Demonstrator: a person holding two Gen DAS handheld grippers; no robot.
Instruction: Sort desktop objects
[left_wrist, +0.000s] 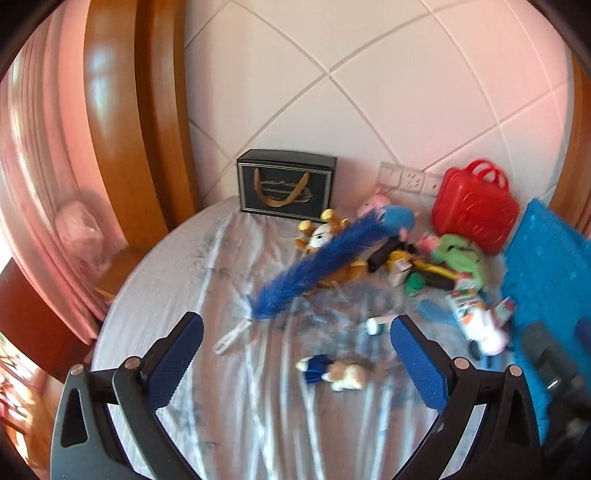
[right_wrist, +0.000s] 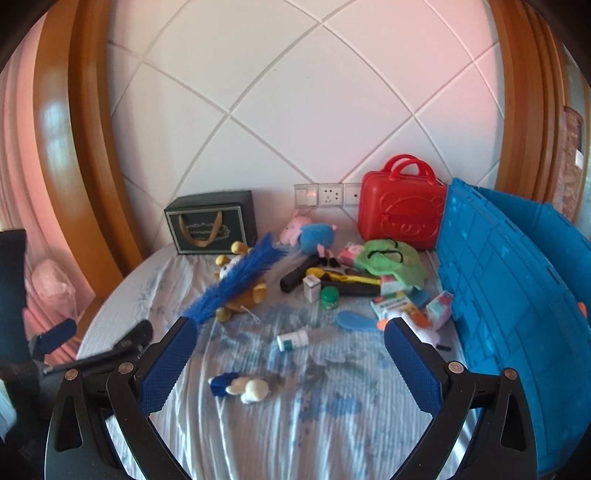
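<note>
My left gripper (left_wrist: 295, 330) is open and empty above the cloth-covered table (left_wrist: 192, 280). My right gripper (right_wrist: 290, 332) is open and empty too. A small plush toy in blue (left_wrist: 334, 371) lies just beyond both; it also shows in the right wrist view (right_wrist: 240, 386). A blue feather duster (left_wrist: 314, 264) (right_wrist: 236, 284) lies across a brown plush bear (right_wrist: 242, 291). A white medicine bottle (right_wrist: 293, 339), a green jar (right_wrist: 328, 297), a blue comb (right_wrist: 356, 319) and boxes lie among the clutter. The left gripper's fingers (right_wrist: 55, 336) show at the left edge of the right wrist view.
A big blue plastic crate (right_wrist: 509, 280) stands on the right. A red toy suitcase (right_wrist: 400, 214) and a dark gift bag (right_wrist: 210, 227) stand by the back wall. A pink pig plush (right_wrist: 306, 232) and a green cloth (right_wrist: 391, 260) lie mid-table. Wall sockets (right_wrist: 327, 195) sit behind.
</note>
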